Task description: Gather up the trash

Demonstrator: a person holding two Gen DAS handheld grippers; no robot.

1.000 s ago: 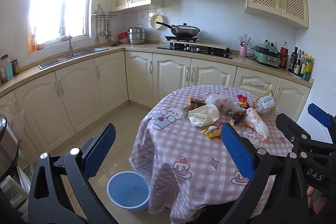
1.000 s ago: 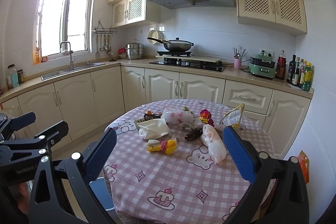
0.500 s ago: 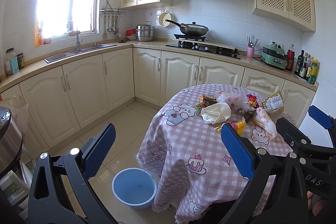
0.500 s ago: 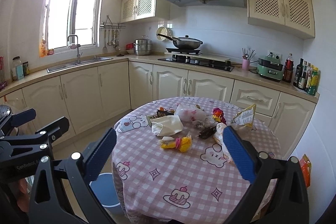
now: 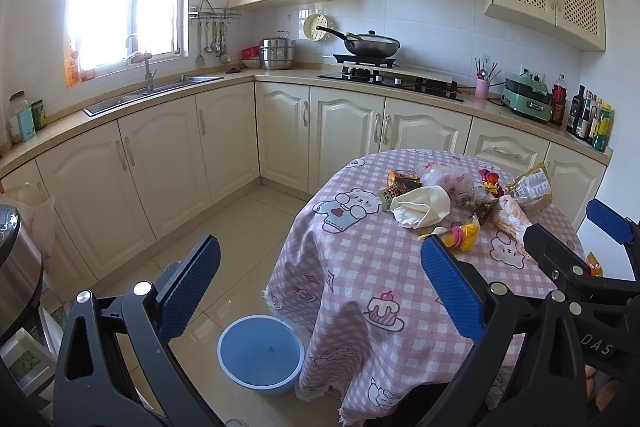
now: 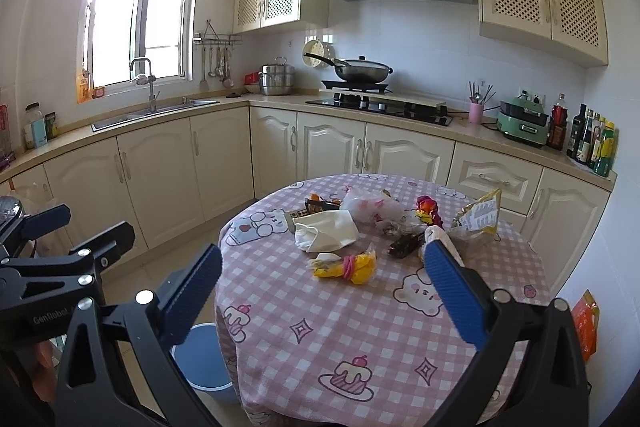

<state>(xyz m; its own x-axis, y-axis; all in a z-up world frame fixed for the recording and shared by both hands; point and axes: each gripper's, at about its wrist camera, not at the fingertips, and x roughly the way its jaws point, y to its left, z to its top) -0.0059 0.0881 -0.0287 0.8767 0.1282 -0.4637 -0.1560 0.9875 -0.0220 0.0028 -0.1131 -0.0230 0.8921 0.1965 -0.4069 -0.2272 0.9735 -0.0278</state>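
Hovering short of the round table (image 6: 360,367), both grippers gape wide with nothing between the pads. Left gripper (image 5: 320,291) hangs over the floor off the table's left edge; right gripper (image 6: 320,291) sits over the near edge of the pink checked cloth. Trash is clustered toward the far edge: white crumpled bag (image 6: 326,229) at centre, yellow wrapper (image 6: 348,267) just in front of it, clear plastic bag (image 6: 370,205) behind, dark wrapper (image 6: 404,245) to the right, yellow snack packet (image 6: 480,217) near the far right edge. Left view shows the blue bin (image 5: 260,355) whole, on the floor touching the hanging cloth, apparently empty; right view catches only its rim (image 6: 200,359) behind the left pad. Right view alone shows an orange packet (image 6: 584,323) off the table's right side. Each view catches the other gripper at its side edge.
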